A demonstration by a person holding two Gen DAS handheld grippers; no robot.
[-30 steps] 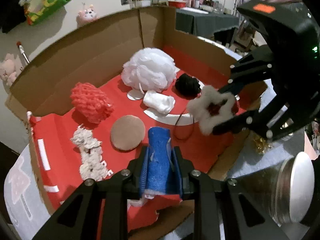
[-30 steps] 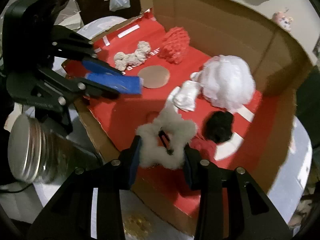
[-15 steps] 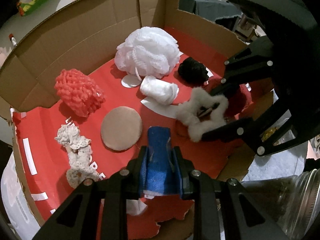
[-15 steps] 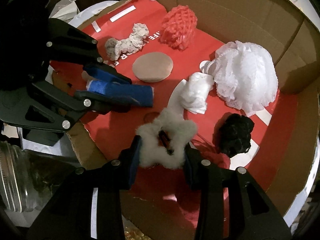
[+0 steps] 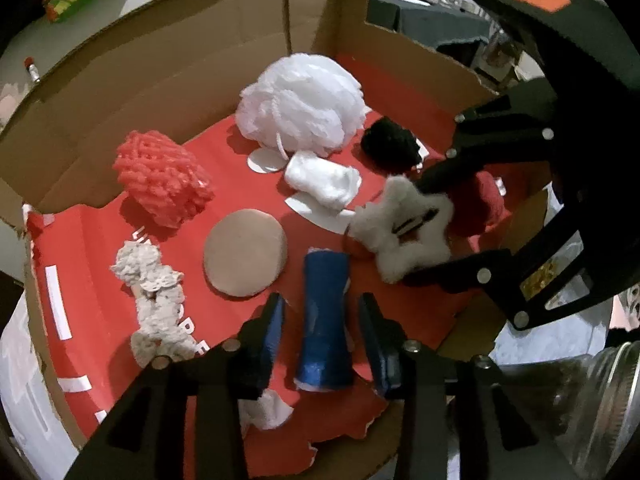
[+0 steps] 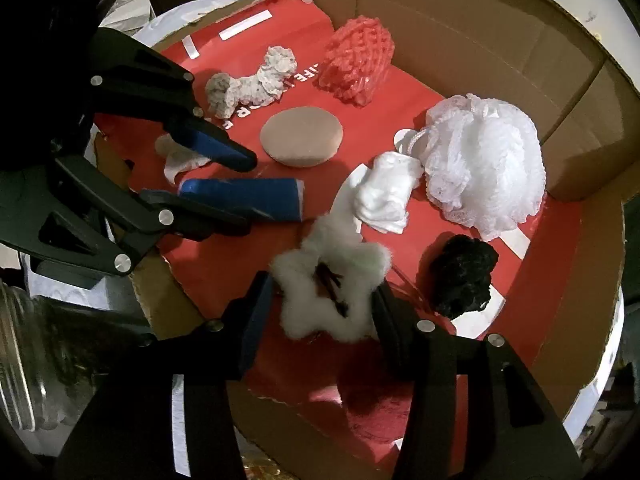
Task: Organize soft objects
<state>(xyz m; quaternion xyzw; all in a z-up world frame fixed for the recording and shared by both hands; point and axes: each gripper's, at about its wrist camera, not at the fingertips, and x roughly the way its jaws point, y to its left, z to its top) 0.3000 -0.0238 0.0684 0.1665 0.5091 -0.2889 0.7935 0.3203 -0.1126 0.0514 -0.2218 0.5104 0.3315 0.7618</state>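
A blue roll [image 5: 325, 320] lies on the red floor of the cardboard box [image 5: 168, 92], between the spread fingers of my open left gripper [image 5: 324, 332]; it also shows in the right wrist view [image 6: 244, 199]. A white fluffy star-shaped piece [image 6: 332, 284] lies between the spread fingers of my open right gripper [image 6: 326, 304]; it also shows in the left wrist view [image 5: 404, 232]. In the box are a white mesh pouf [image 5: 300, 104], a white cloth bundle [image 5: 324, 180], a black fuzzy ball [image 5: 388, 144], a red knitted piece [image 5: 160, 180], a tan round pad [image 5: 244, 258] and a cream crochet strip [image 5: 156, 304].
A glass jar with a metal lid [image 6: 36, 360] stands outside the box's near edge. Cardboard walls [image 6: 460, 32] close the far side. A red soft item [image 5: 480, 204] lies behind the star. Room clutter sits beyond the box.
Both grippers lowered into the box and opened. The blue roll and the white star, held before, now lie on the red floor between the spread fingers.
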